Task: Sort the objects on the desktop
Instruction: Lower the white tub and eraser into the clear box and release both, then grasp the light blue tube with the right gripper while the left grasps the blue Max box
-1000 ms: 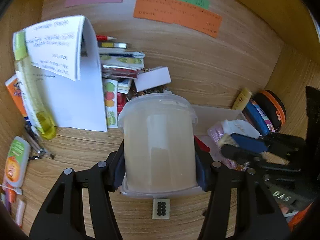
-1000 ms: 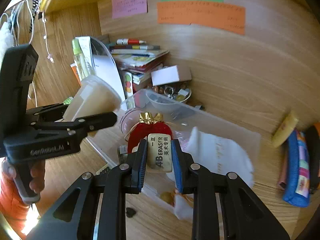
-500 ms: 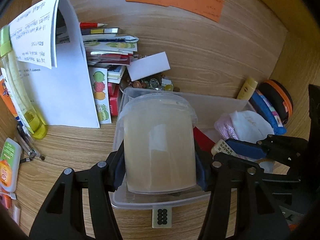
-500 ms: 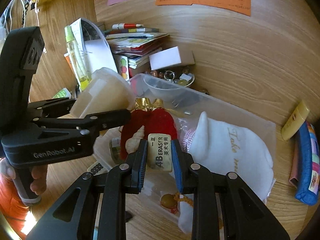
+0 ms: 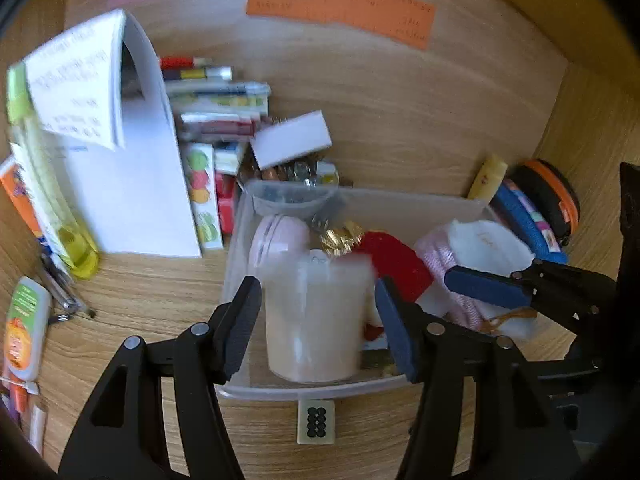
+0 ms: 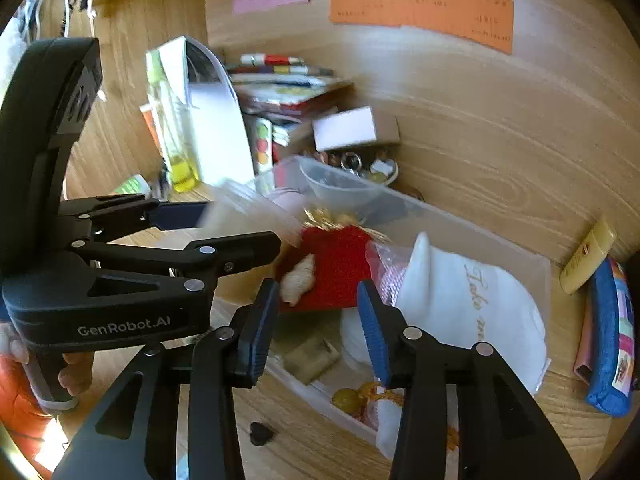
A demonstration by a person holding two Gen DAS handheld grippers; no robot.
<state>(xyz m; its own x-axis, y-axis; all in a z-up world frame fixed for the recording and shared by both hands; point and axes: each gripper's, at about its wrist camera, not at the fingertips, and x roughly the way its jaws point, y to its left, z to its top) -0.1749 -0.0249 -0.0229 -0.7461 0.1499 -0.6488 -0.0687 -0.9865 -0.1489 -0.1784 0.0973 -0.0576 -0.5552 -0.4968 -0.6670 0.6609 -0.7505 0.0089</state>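
**Sorting partly done: bin filling, desk edges uncleared**

At your far left, a white-and-orange plastic squeeze bottle (image 5: 24,332) lies loose on the wood-grain desk (image 5: 400,120), near folded paper and stacked books. I judge these unsorted.

Your left gripper (image 5: 316,292) straddles a translucent cream plastic tub (image 5: 316,320) within the clear plastic bin (image 5: 400,204). Blur hides whether the pads press on it, so I cannot tell.

A cream tile with black dots (image 5: 316,426) sits just outside the bin's front wall. Inside lie a red knitted pouch (image 5: 396,256) and a soft white cloth bag (image 5: 488,244).

Your right gripper (image 6: 317,286) has just been opening its jaws. They stand moderately apart with nothing between them, above a tan block (image 6: 312,358) in the bin.

Rightward, a yellow tube (image 5: 486,176) and a blue zip case (image 5: 524,220) wait on the desk.
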